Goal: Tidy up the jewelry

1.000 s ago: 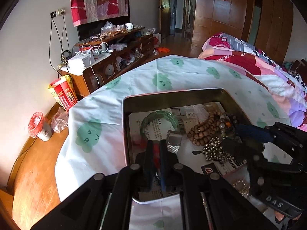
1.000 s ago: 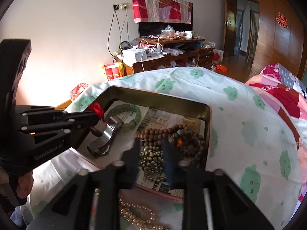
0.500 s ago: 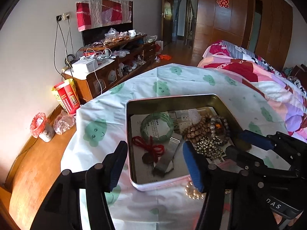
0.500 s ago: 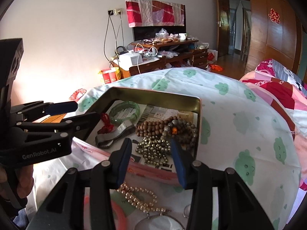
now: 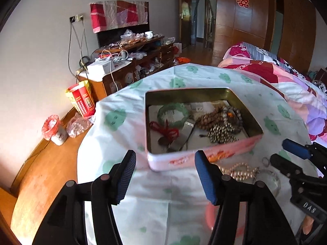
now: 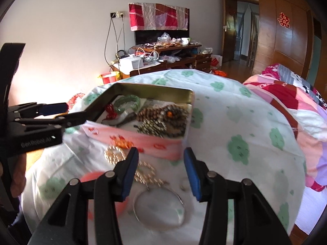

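Tongs (image 5: 165, 173) and (image 6: 160, 168) both empty, wide, now back from tin (image 5: 204, 155), right pair opening, seemingly

A white cloth (image 5: 130, 122) with green prints covers the table. At ten o'clock stands a cluttered wooden cabinet (image 5: 130, 71) with a white box (image 5: 101, 68) on it and a red-and-yellow carton (image 5: 80, 99) beside it. A red patchwork cloth (image 5: 118, 14) hangs at eleven. A quilted bed (image 5: 276, 71) lies at two o'clock.
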`<state>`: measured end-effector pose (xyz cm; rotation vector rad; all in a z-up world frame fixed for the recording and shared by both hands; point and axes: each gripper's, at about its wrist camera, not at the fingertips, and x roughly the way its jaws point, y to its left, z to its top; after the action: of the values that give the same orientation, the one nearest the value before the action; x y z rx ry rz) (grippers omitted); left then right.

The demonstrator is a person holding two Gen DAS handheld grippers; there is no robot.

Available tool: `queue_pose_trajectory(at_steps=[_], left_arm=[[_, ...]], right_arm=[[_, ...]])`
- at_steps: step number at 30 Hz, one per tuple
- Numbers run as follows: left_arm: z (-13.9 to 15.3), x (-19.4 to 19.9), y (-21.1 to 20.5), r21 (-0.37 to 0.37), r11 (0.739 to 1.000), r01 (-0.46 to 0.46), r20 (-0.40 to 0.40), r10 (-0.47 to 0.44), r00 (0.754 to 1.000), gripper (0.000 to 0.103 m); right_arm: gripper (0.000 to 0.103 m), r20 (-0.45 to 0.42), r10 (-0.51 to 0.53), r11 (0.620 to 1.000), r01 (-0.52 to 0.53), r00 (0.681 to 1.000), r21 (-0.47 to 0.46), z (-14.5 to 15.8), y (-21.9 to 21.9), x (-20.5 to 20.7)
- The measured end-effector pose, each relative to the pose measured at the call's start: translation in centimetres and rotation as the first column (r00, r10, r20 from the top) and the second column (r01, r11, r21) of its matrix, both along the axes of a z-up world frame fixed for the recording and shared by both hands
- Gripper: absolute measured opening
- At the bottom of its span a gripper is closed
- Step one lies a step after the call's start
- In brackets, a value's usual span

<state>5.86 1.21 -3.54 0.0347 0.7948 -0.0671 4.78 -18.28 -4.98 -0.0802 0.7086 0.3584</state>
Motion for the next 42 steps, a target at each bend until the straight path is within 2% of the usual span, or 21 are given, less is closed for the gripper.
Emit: queue_pose_trajectory(at_steps=[6, 10, 22, 24, 27, 30, 32, 35, 37, 42], left_arm=[[-1.9, -1.4, -0.6, -0.028, 1.0, 0.01, -0.051, -0.012, 0.999, 0.06], [-3.0, -2.1, -2.1, -0.001, 0.999, 0.042, -0.067, -0.042, 0.997, 0.06], [-4.9, -2.7, -3.3, 0.008, 0.997, 0.075, -0.091, -0.074, 0.993, 0.06], [-5.2, -2.6, -3.5, 0.016, 0.997, 0.081, -0.094, -0.079, 0.992, 0.06], [-5.3, -2.8, -3.9, 0.03, 0.995, 0.093, -0.087, -0.09, 0.992, 0.06], [-5.5, -2.9, -4.1, 0.039, 0.994, 0.107, -0.086, -0.103, 0.991, 0.053], [-5.7, -3.0, -4.3, 0.033, 0.991, 0.126, -0.09, -0.123, 0.988, 0.035], [-5.6, -3.1, -4.8, 0.013, 0.987, 0.162, -0.095, -0.16, 0.983, 0.015], [-5.5, -3.3, -4.8, -0.003, 0.985, 0.171, -0.086, -0.171, 0.982, 0.012], [-4.6, -3.8, -4.3, -0.014, 0.985, 0.171, -0.045, -0.171, 0.984, 0.01]], right_arm=[[0.051, -0.033, -0.052, 0.999, 0.051, 0.998, -0.013, -1.7, -1.7, -1.3], [0.051, -0.063, -0.066, 0.998, 0.064, 0.996, -0.022, -2.9, -2.1, -1.5], [0.05, -0.102, -0.074, 0.997, 0.07, 0.992, -0.045, -4.6, -2.1, -1.6], [0.043, -0.105, -0.074, 0.996, 0.069, 0.992, -0.054, -4.7, -2.1, -1.6], [0.026, -0.115, -0.069, 0.996, 0.061, 0.991, -0.071, -5.0, -1.9, -1.6], [0.021, -0.113, -0.061, 0.996, 0.053, 0.992, -0.07, -5.0, -1.9, -1.7], [0.017, -0.11, -0.053, 0.996, 0.044, 0.993, -0.079, -5.0, -1.7, -1.8], [0.012, -0.107, -0.039, 0.996, 0.029, 0.993, -0.089, -5.0, -1.4, -1.9], [0.008, -0.11, -0.04, 0.997, 0.032, 0.993, -0.076, -5.0, -1.6, -1.9], [0.006, -0.1, -0.043, 0.998, 0.037, 0.994, -0.053, -4.8, -1.9, -2.1]])
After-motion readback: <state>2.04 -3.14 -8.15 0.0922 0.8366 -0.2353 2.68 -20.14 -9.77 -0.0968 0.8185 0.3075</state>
